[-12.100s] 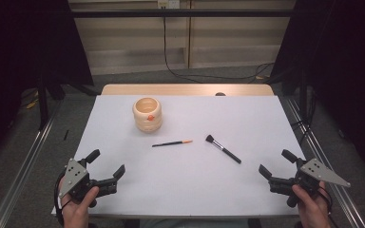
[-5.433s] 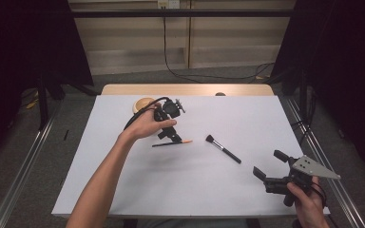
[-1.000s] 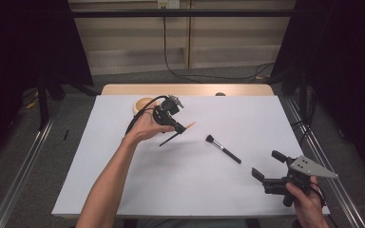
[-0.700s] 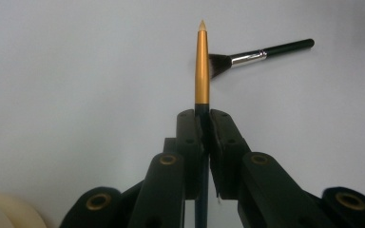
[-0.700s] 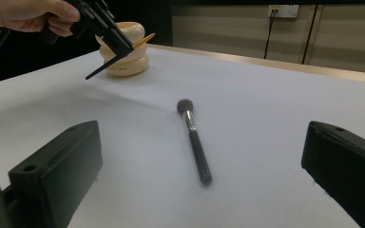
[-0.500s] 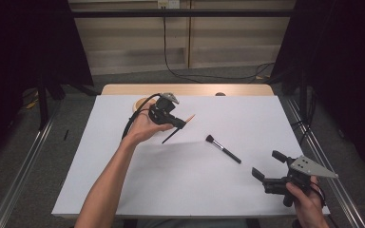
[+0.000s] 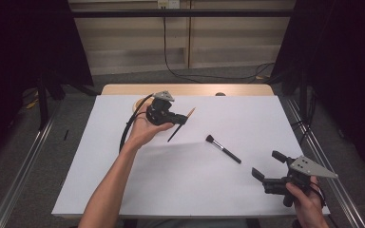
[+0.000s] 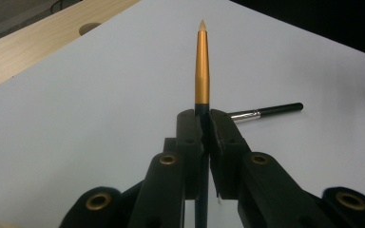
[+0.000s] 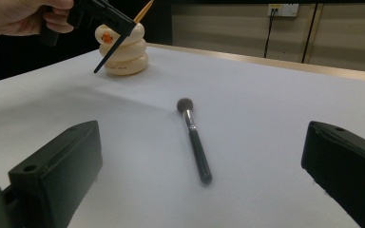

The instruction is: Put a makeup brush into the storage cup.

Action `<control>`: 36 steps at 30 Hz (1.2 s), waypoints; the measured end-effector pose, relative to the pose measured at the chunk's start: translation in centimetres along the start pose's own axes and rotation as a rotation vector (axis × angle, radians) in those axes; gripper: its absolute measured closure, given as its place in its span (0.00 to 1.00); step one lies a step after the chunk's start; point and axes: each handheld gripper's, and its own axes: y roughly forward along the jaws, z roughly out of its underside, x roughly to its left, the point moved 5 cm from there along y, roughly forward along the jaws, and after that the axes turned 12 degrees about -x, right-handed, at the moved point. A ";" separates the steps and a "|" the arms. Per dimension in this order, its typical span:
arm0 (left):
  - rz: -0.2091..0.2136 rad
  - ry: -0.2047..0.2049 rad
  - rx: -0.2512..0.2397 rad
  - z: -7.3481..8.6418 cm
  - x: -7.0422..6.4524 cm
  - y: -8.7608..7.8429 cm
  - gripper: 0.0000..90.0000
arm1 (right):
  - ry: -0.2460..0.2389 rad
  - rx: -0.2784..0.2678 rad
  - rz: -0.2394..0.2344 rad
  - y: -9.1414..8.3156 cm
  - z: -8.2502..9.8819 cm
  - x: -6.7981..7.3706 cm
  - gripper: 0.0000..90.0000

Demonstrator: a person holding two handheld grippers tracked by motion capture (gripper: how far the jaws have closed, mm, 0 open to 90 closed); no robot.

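We read the job as roughly half done: left gripper [image 7: 171,116] jaws clamped on the thin gold-tipped brush [image 8: 202,66], lifted beside the cream holder [image 9: 122,51] near the table's far edge; makeup brush [image 7: 223,148] lies mid-table, right gripper [image 7: 272,167] jaws apart.

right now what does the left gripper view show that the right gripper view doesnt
Left gripper view alone: the left gripper seen close, jaws shut on the thin brush with the orange ferrule, and a round hole in the wooden table edge.

Right gripper view alone: the cream ribbed holder with a small orange duck, the right gripper with jaws wide apart, and a wall socket.

Both: the white tabletop and the black-handled makeup brush with a silver ferrule lying on it.
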 end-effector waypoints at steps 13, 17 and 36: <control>-0.026 -0.002 -0.103 0.0 -0.1 -1.3 0.93 | -0.004 -0.001 -0.001 -0.1 0.0 0.0 0.00; -0.041 -0.011 -0.140 0.0 0.2 -2.2 0.93 | -0.004 0.000 0.000 -0.2 0.0 0.0 0.00; -0.099 -0.017 -0.324 -1.2 0.9 -6.3 0.93 | -0.006 0.001 0.013 -0.4 0.0 0.0 0.00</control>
